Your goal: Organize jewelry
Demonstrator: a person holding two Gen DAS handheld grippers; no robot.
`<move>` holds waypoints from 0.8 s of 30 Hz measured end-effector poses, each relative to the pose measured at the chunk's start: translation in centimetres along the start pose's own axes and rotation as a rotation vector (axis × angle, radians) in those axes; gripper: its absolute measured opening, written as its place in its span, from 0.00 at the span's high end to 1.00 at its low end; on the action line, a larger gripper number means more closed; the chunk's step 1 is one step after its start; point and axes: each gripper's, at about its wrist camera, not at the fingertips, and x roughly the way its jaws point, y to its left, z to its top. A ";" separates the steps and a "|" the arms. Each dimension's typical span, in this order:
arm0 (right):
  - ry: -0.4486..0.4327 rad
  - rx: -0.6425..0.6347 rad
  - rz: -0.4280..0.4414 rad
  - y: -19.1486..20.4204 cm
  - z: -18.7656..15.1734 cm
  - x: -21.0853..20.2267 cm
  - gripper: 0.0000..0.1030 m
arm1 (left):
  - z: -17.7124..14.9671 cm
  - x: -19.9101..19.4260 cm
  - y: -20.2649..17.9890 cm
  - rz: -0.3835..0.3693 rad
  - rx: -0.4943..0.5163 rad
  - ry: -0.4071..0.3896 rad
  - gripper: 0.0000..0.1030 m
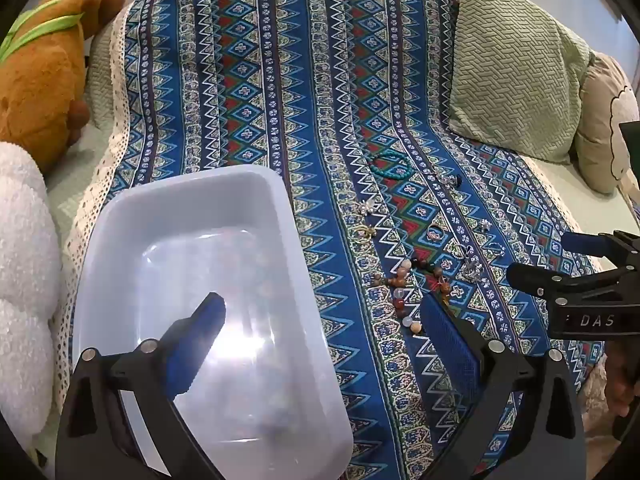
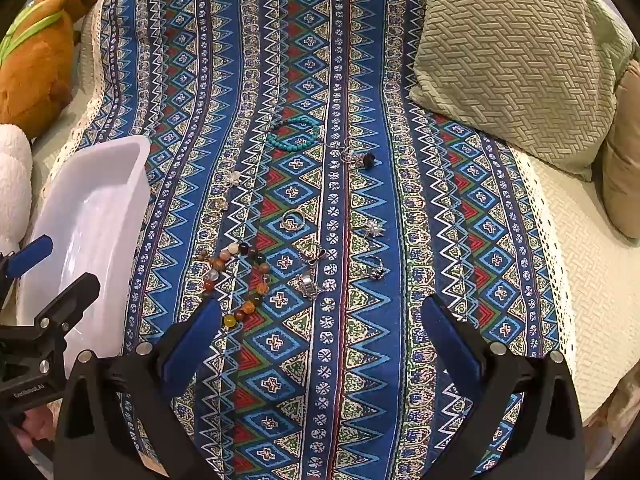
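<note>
Both grippers wide open, nothing between the fingers. Left gripper (image 1: 320, 320) hangs over the near edge of the cloth (image 1: 280, 100), one finger above the bin (image 1: 120, 240), the other just at 6 o'clock of the bead bracelet (image 1: 412, 284). Bin is white plastic, looks bare inside, sits at 9 o'clock of the jewelry. Right gripper (image 2: 320, 320) hovers over the cloth, jewelry at its 12 o'clock: bead bracelet touching or just off its left fingertip, can't tell which. Silver clasp piece (image 2: 308, 284) just right of the beads, gold ring (image 2: 293, 220) above them, turquoise bracelet (image 2: 296, 134) furthest out at 12. Smaller rings and charms scattered between, too small to identify. Green pillow (image 2: 516, 68) at 2 o'clock, brown plush (image 2: 36, 60) at 10.
</note>
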 end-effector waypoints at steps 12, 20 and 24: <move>0.005 -0.012 0.004 0.0 0.1 0.1 0.04 | -0.1 0.0 -0.3 -0.002 0.000 -0.005 0.09; 0.004 -0.012 0.002 0.0 0.1 0.2 0.04 | -0.1 0.0 0.0 0.000 0.005 -0.006 0.09; 0.004 -0.010 0.002 -0.1 0.1 0.2 0.04 | 0.0 0.0 0.1 -0.001 0.005 -0.006 0.09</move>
